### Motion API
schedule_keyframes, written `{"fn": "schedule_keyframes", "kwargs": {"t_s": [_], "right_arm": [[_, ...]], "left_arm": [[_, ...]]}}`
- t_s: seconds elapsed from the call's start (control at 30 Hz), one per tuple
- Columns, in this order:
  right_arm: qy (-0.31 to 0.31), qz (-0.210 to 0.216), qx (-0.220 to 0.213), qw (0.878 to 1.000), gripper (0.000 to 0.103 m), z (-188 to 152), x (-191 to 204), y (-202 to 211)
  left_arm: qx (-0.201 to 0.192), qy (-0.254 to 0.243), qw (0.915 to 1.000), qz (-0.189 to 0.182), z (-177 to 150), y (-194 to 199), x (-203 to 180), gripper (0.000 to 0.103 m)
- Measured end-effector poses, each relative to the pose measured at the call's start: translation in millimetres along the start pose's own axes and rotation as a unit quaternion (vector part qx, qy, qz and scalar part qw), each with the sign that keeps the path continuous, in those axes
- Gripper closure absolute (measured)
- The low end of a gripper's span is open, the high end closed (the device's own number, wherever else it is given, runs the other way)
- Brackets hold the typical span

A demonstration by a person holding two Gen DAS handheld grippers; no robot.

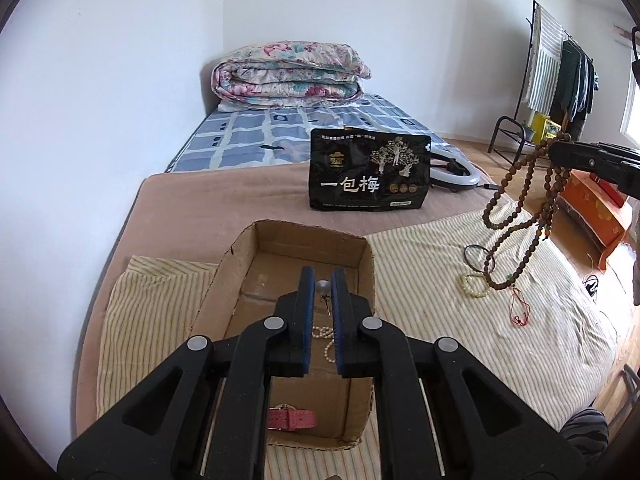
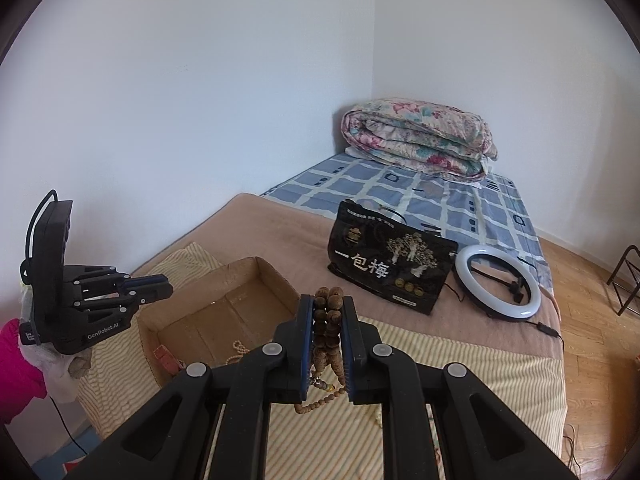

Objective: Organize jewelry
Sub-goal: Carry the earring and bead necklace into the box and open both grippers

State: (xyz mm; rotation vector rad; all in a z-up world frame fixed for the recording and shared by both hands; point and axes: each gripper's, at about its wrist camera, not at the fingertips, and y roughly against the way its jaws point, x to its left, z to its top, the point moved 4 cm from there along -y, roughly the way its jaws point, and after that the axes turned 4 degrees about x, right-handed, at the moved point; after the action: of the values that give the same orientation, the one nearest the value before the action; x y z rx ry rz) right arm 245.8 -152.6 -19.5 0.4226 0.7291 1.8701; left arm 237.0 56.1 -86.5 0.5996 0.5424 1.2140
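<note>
With your right gripper (image 2: 326, 308) clamped on the wooden bead strand (image 2: 327, 332), carry it over the cardboard box (image 2: 224, 304) at lower left before releasing, while your left gripper (image 1: 323, 284), jaws parted and probably holding nothing, waits clear.

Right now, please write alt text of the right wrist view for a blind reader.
The right tool grips brown prayer beads above a striped cloth on a bed. A cardboard box sits left, below the left tool.

Black left gripper (image 1: 323, 282) — blue-edged fingers (image 1: 308, 300), grey rivets.
</note>
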Motion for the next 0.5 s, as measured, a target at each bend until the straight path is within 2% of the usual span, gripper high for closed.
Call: {"fn": "schedule_keyframes", "kwargs": {"t_s": [0.5], "right_arm": [[0.034, 0.046, 0.017, 0.998, 0.092, 32, 67, -72]], "left_arm": [[0.008, 0.017, 0.9998, 0.004, -9, -8, 38, 0.097]]}}
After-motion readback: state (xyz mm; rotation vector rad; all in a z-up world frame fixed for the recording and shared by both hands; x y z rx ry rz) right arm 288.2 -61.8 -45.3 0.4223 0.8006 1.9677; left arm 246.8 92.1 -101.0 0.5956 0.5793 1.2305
